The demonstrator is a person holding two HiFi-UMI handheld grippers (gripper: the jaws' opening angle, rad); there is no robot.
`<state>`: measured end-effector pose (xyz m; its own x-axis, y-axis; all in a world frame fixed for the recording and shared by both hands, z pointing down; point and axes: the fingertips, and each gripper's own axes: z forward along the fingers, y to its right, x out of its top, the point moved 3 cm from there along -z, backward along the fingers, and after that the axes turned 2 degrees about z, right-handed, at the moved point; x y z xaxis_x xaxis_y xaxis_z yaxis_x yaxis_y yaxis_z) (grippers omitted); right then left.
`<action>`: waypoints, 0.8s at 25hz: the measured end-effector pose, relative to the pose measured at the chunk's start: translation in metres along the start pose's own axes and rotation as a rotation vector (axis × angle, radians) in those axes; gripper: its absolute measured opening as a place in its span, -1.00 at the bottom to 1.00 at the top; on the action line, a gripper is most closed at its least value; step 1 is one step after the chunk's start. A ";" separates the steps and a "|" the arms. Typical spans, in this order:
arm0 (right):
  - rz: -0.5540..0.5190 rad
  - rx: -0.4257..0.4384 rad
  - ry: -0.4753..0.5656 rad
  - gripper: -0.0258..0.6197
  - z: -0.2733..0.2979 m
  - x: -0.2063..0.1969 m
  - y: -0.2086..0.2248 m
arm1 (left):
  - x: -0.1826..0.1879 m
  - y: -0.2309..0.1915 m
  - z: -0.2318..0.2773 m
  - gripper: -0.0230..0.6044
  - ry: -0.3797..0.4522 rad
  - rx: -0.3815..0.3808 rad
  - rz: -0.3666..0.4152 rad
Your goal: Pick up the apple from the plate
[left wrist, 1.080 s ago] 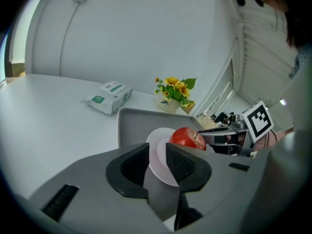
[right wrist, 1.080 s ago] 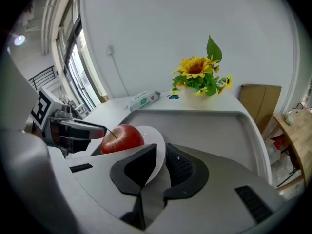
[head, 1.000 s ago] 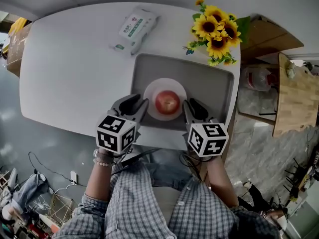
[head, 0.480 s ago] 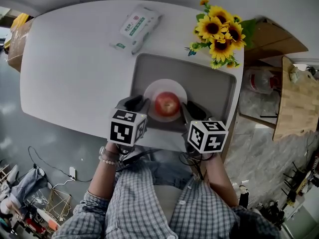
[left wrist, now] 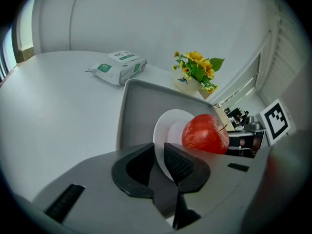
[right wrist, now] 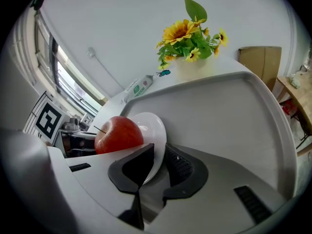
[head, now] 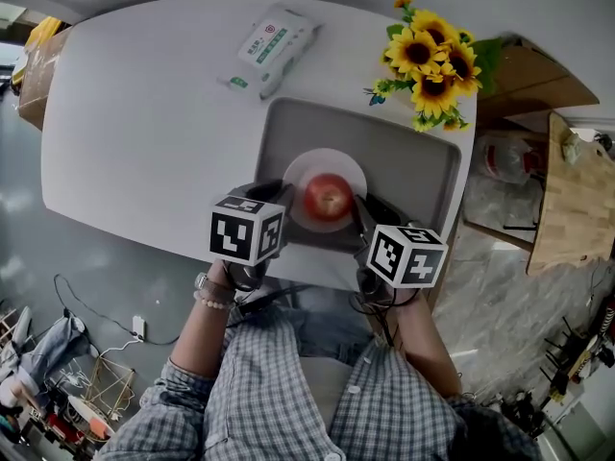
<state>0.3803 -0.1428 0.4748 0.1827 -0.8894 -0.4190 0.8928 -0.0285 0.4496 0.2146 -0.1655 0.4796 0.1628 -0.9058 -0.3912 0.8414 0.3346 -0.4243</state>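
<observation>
Against the picture of one second ago, both grippers have moved in from beside the plate and their wide-spread jaws have narrowed.

The left gripper has its jaws pinched on the rim of the white plate. The right gripper is pinched likewise on the opposite rim.

The apple is red, glossy and round, with its stem showing. It sits at the plate's centre, between the two grippers.

The plate is smooth and circular. The grey tray is rectangular with rounded corners and a raised lip. The jaw pads are black and ribbed.
</observation>
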 end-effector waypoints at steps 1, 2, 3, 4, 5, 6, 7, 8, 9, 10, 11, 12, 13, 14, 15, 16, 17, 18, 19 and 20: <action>0.016 -0.002 -0.006 -0.68 0.000 0.000 0.000 | 0.000 -0.001 0.000 -0.72 0.000 -0.010 -0.024; 0.030 -0.005 -0.011 -0.69 -0.001 -0.001 0.000 | -0.001 -0.002 -0.001 -0.73 -0.002 -0.021 -0.049; 0.040 -0.010 -0.015 -0.69 -0.001 -0.001 -0.001 | -0.001 -0.002 -0.001 -0.74 -0.007 -0.030 -0.070; 0.046 -0.016 -0.017 -0.70 -0.002 0.000 -0.001 | -0.002 -0.003 -0.001 -0.74 -0.013 -0.035 -0.084; 0.048 -0.022 -0.015 -0.70 -0.003 0.001 -0.002 | -0.002 -0.003 -0.002 -0.74 -0.018 -0.039 -0.096; 0.049 -0.030 -0.011 -0.71 -0.004 0.002 -0.003 | -0.002 -0.003 -0.002 -0.74 -0.023 -0.045 -0.112; 0.053 -0.038 -0.007 -0.71 -0.006 0.004 -0.003 | -0.002 -0.002 -0.002 -0.75 -0.028 -0.056 -0.132; 0.060 -0.046 -0.003 -0.72 -0.008 0.005 -0.004 | -0.002 -0.002 -0.002 -0.76 -0.034 -0.068 -0.154; 0.068 -0.051 -0.001 -0.73 -0.008 0.006 -0.005 | -0.003 -0.002 -0.003 -0.77 -0.040 -0.077 -0.170; 0.076 -0.055 -0.002 -0.73 -0.009 0.007 -0.006 | -0.003 -0.003 -0.003 -0.77 -0.046 -0.082 -0.181; 0.081 -0.060 -0.004 -0.73 -0.008 0.008 -0.007 | -0.004 -0.004 -0.004 -0.77 -0.051 -0.084 -0.190; 0.084 -0.064 -0.005 -0.73 -0.008 0.009 -0.008 | -0.004 -0.005 -0.005 -0.77 -0.053 -0.087 -0.200; 0.086 -0.069 -0.004 -0.73 -0.008 0.010 -0.010 | -0.004 -0.007 -0.005 -0.77 -0.052 -0.091 -0.210; 0.087 -0.072 -0.001 -0.73 -0.008 0.011 -0.012 | -0.003 -0.008 -0.006 -0.77 -0.051 -0.096 -0.219; 0.088 -0.074 0.003 -0.73 -0.008 0.013 -0.014 | -0.002 -0.008 -0.008 -0.77 -0.051 -0.100 -0.225; 0.088 -0.073 0.006 -0.73 -0.009 0.014 -0.017 | -0.001 -0.009 -0.010 -0.77 -0.050 -0.102 -0.229; 0.087 -0.071 0.008 -0.73 -0.009 0.016 -0.020 | 0.000 -0.011 -0.013 -0.77 -0.049 -0.105 -0.232; 0.086 -0.069 0.009 -0.73 -0.009 0.017 -0.023 | 0.002 -0.012 -0.016 -0.77 -0.046 -0.107 -0.235; 0.085 -0.067 0.011 -0.73 -0.009 0.019 -0.026 | 0.003 -0.015 -0.019 -0.77 -0.041 -0.107 -0.236; 0.084 -0.066 0.014 -0.73 -0.008 0.020 -0.030 | 0.005 -0.017 -0.022 -0.77 -0.035 -0.107 -0.236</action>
<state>0.3604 -0.1559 0.4464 0.2629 -0.8810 -0.3933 0.8993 0.0761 0.4307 0.1893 -0.1700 0.4670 -0.0120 -0.9699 -0.2432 0.7994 0.1368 -0.5850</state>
